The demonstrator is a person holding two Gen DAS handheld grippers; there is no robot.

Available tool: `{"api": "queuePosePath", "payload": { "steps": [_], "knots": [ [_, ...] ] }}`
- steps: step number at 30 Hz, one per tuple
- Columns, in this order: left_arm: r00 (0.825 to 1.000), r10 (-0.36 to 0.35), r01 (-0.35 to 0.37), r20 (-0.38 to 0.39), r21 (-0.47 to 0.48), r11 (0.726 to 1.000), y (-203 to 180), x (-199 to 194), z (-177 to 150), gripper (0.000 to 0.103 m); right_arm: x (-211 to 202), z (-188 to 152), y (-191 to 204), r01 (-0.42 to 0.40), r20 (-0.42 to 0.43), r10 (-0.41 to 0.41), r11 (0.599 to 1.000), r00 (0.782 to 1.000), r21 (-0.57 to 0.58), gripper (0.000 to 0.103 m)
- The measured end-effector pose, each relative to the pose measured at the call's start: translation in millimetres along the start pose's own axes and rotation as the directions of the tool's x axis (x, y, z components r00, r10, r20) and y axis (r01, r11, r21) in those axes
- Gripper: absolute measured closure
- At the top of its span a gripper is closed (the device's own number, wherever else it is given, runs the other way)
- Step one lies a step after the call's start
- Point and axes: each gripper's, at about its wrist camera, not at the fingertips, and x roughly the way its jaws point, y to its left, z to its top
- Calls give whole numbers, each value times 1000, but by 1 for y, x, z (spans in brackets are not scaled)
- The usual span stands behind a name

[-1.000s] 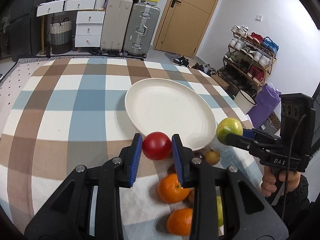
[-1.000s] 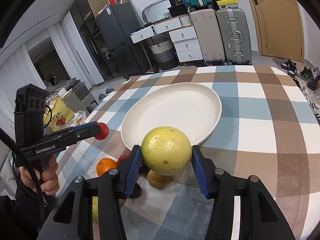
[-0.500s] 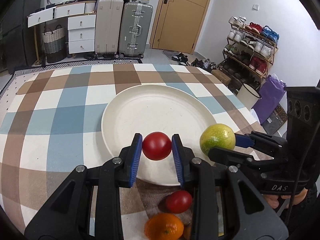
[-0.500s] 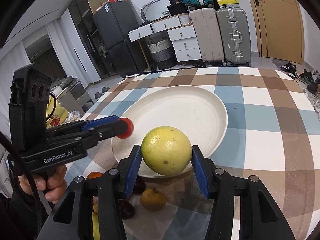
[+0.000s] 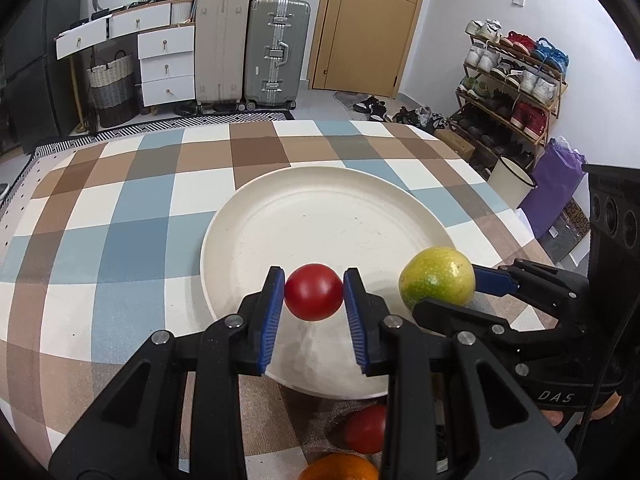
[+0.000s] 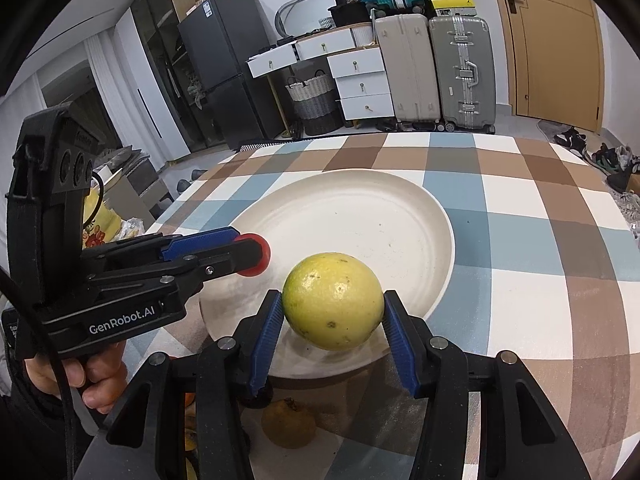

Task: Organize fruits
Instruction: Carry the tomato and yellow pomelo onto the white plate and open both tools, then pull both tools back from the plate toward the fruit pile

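**Both tongs carry fruit over the plate, release pending**

Left tongs (image 5: 314,294) pinch a red tomato (image 5: 313,291) between the blue pads, held above the near rim of the white plate (image 5: 320,216). Right tongs (image 6: 332,312), just beside on the right, pinch a yellow-green citrus (image 6: 333,306) over the same near edge of the plate. Plate is bare inside; it sits on the checked surface (image 5: 120,232).

Step in hand, as I read it: set both fruits down in the plate. To do it well: push each pair of tongs further in past the rim, lower until the fruit touches the plate floor, then spread the pads slowly. Both fruits are round and will likely roll, so keep them low at release and place them apart, tomato to the left side, citrus to the right, so the tongs do not bump. Watch the rim on the way out.

Counts, left to right, visible only:
- tomatoes: two, one held, one more (image 5: 366,428) on the surface below the plate
- orange (image 5: 340,468): one, cut off at bottom edge
- small brownish fruit (image 6: 288,424): one, right view, on the surface
- citrus: one, held
- plate: one
- more fruit may hide under the tongs; cannot tell.
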Motion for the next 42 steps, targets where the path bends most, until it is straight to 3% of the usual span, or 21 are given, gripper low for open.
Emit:
{"api": "queuePosePath", "payload": {
  "steps": [5, 7, 12, 16, 18, 25, 31, 42],
  "knots": [
    [1000, 5, -6, -9, -19, 1000, 2, -1, 0, 74, -10, 3, 0, 18, 43, -18, 1000, 999, 1, 46],
    [1000, 19, -20, -17, -24, 1000, 4, -1, 0, 66, -15, 4, 0, 18, 56, -18, 1000, 998, 1, 41],
    [999, 45, -45, 4, -28, 999, 4, -14, -4, 24, -29, 2, -4, 42, 74, -43, 999, 996, 12, 21],
    [997, 78, -78, 27, -17, 997, 2, -32, -8, 16, -42, -1, -5, 33, 69, -35, 999, 997, 31, 4],
    [994, 102, -102, 38, -14, 995, 2, -42, -13, 1, -48, -4, -4, 37, 72, -40, 999, 997, 34, 1],
    [986, 141, -141, 88, -4, 990, 0, -82, -35, 1, -68, -20, 1, 24, 86, -30, 997, 996, 76, 0],
    [976, 165, -166, 141, -4, 986, -6, -118, -60, 1, -84, -34, 15, 46, 80, -50, 998, 996, 45, 0],
    [974, 169, -162, 149, -60, 985, 6, -166, -100, 1, -109, -56, 39, 70, 62, -69, 997, 996, -15, 0]
  ]
}}
